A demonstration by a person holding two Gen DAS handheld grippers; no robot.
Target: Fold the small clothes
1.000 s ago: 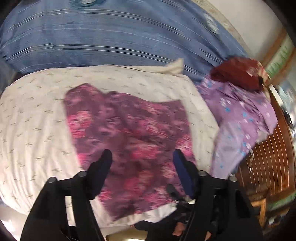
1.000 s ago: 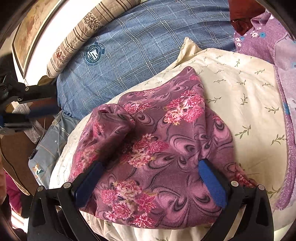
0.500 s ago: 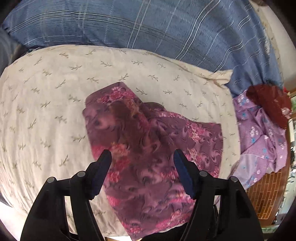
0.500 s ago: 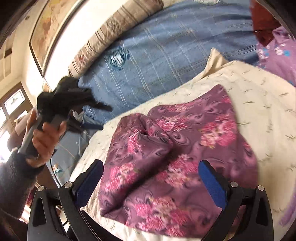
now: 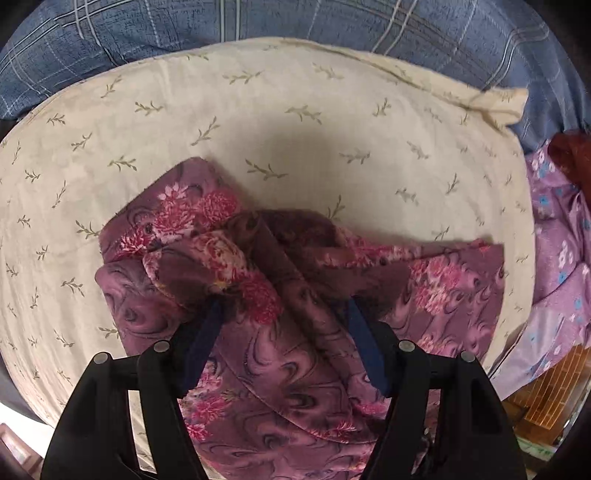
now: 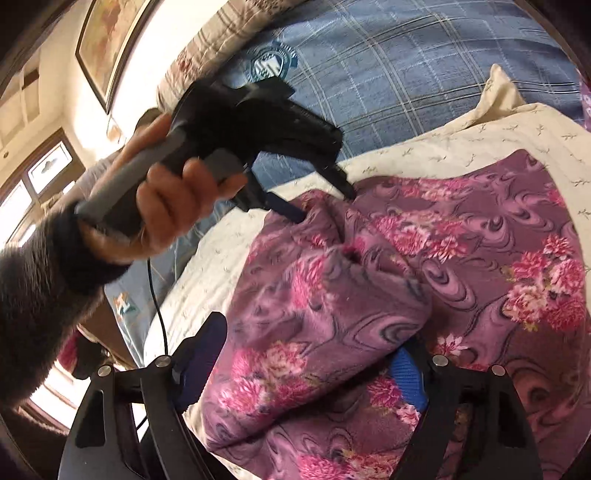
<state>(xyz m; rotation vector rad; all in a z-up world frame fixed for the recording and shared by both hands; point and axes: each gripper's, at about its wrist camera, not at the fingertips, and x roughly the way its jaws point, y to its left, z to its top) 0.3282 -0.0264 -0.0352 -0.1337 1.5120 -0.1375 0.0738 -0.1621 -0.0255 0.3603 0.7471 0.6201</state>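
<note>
A purple garment with pink flowers point(image 5: 280, 295) lies rumpled on a cream pillow with a leaf print point(image 5: 295, 129); it also shows in the right wrist view point(image 6: 424, 280). My left gripper point(image 5: 284, 317) is open, its blue fingers pressed down on either side of a raised fold of the garment. The right wrist view shows that gripper point(image 6: 325, 203) in a hand, fingertips at the garment's far edge. My right gripper point(image 6: 306, 343) is open, with a bunched part of the garment lying between its fingers.
A blue plaid blanket point(image 5: 258, 22) covers the bed behind the pillow. A lilac flowered cloth point(image 5: 557, 266) and a dark red cloth point(image 5: 572, 155) lie to the right. A framed picture point(image 6: 107, 40) hangs on the wall.
My left gripper has come down onto the garment, from above the bed to touching the raised fold. My right gripper has moved closer and lower, so the cloth now sits between its fingers.
</note>
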